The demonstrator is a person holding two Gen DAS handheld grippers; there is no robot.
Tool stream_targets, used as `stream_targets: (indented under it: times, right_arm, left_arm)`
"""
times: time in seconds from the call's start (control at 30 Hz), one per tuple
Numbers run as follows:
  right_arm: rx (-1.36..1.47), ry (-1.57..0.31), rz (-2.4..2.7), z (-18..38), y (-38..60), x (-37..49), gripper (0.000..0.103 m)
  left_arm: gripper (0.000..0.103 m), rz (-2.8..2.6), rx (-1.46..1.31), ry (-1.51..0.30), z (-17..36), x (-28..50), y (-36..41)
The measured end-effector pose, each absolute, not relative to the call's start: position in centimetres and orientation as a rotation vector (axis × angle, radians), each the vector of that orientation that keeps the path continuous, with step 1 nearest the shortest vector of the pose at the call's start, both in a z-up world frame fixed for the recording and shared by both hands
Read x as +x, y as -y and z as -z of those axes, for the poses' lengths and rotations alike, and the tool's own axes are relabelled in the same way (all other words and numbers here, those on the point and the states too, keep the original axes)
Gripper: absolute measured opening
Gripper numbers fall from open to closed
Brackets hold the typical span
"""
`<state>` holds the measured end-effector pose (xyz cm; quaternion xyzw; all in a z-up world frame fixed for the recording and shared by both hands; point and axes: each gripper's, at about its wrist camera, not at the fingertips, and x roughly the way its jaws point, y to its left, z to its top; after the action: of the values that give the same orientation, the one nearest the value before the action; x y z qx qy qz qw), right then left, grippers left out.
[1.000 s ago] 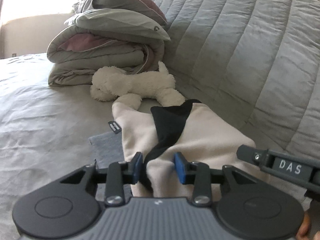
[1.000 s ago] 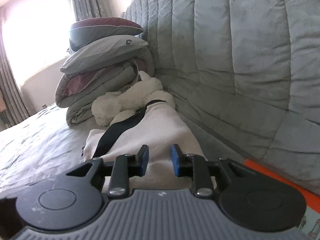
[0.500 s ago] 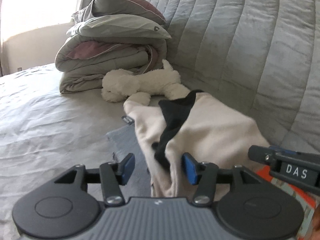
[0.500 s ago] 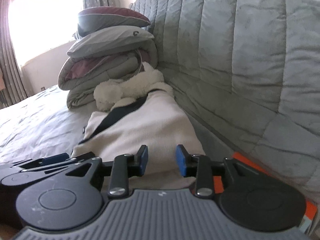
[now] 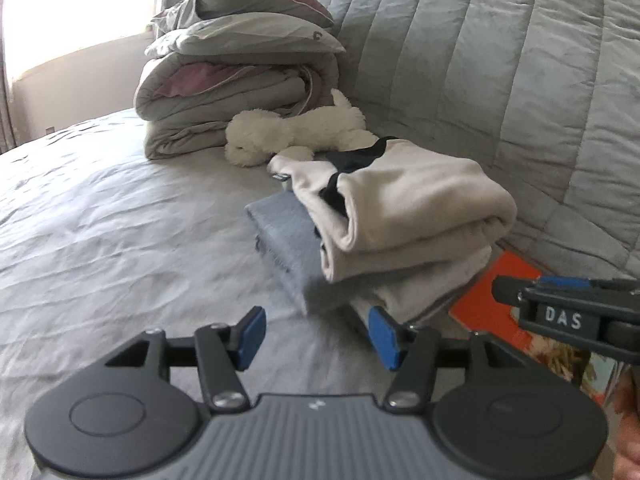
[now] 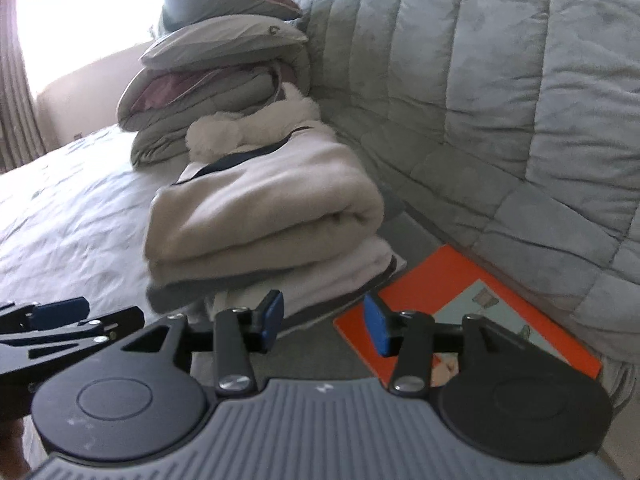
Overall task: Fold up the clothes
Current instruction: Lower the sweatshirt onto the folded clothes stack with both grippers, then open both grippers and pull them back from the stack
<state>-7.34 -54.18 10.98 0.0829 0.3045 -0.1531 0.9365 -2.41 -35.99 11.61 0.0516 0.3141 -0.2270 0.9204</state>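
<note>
Your folded cream garment (image 5: 416,204) sits atop a grey folded piece (image 5: 288,236) on the bed (image 5: 100,208), near the quilted headboard (image 5: 500,60). Your left claw (image 5: 316,334) and right claw (image 6: 324,322) have just been opening; both gape, empty, just short of the stack.

Bright window (image 5: 72,12), grey quilted headboard (image 5: 500,60), wrinkled bedsheet (image 5: 120,220).

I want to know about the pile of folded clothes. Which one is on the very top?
The cream garment with black trim is on top. The blue-grey folded one lies under it, sticking out at the side, and a whitish one lies below too.
</note>
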Motion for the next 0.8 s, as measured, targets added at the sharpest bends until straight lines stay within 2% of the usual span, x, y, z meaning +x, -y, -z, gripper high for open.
stream_targets:
  times: [0.13,0.23,0.5,0.57,0.63,0.67,0.8]
  right_arm:
    - [0.157,-0.613,0.313,-11.9,53.2,-8.2,0.049]
    - [0.146,-0.609,0.312,-12.2,52.5,-8.9,0.059]
    - [0.130,-0.604,0.329,-12.2,50.9,-10.7,0.075]
    - [0.099,-0.618,0.342,-11.8,50.0,-10.8,0.082]
    - [0.091,-0.617,0.366,-11.6,49.1,-11.5,0.097]
    - [0.087,-0.605,0.405,-11.6,48.7,-12.1,0.102]
    - [0.024,-0.562,0.455,-11.7,47.7,-12.9,0.103]
  left_arm:
    - [0.058,0.455,0.121,-0.629,-12.7,-3.9,35.1]
    - [0.058,0.446,0.120,-0.621,-13.5,-4.8,34.6]
    - [0.060,0.435,0.146,-0.578,-14.7,-6.9,33.8]
    - [0.076,0.425,0.146,-0.570,-14.8,-7.1,33.4]
    - [0.100,0.406,0.139,-0.562,-14.6,-7.1,32.7]
    - [0.102,0.397,0.135,-0.558,-14.6,-7.1,32.4]
    - [0.102,0.373,0.130,-0.540,-14.5,-7.3,31.5]
